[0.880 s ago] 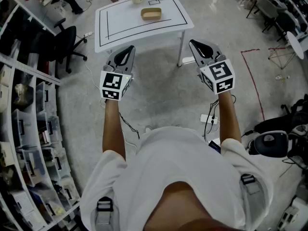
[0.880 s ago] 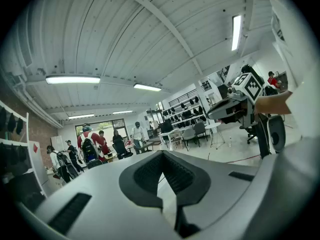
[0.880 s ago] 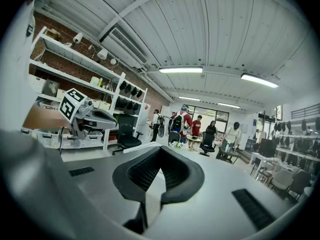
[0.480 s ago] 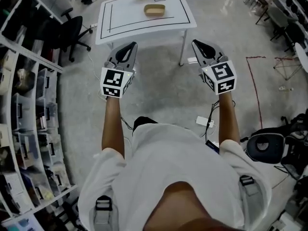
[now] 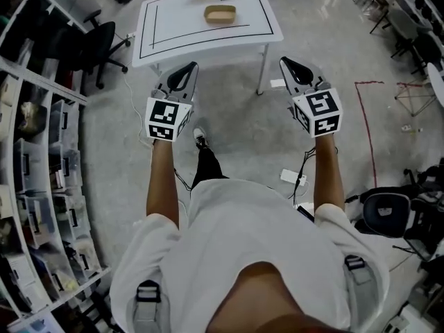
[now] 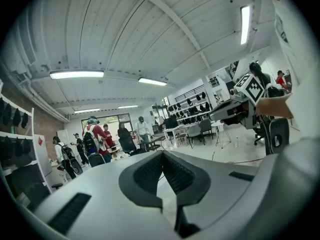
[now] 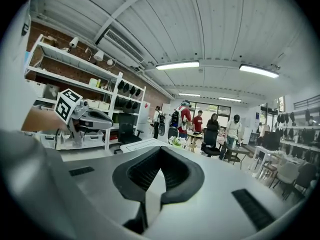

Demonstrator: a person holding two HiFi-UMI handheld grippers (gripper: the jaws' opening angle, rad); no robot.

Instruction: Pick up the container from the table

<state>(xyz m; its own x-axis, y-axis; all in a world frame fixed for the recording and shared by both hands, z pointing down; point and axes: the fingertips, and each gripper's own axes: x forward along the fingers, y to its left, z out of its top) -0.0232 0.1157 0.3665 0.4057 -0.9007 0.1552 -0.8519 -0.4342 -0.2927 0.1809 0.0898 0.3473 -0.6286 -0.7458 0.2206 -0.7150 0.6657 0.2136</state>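
White table (image 5: 263,26) sits slightly nearer than a moment ago, container (image 5: 220,14) untouched; my left gripper (image 5: 190,67) and right gripper (image 5: 285,62) are pressed together, empty; approach unfinished.

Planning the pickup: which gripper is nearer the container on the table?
Left, slightly. The container lies ahead, just right of the left gripper, and further left of the right gripper.
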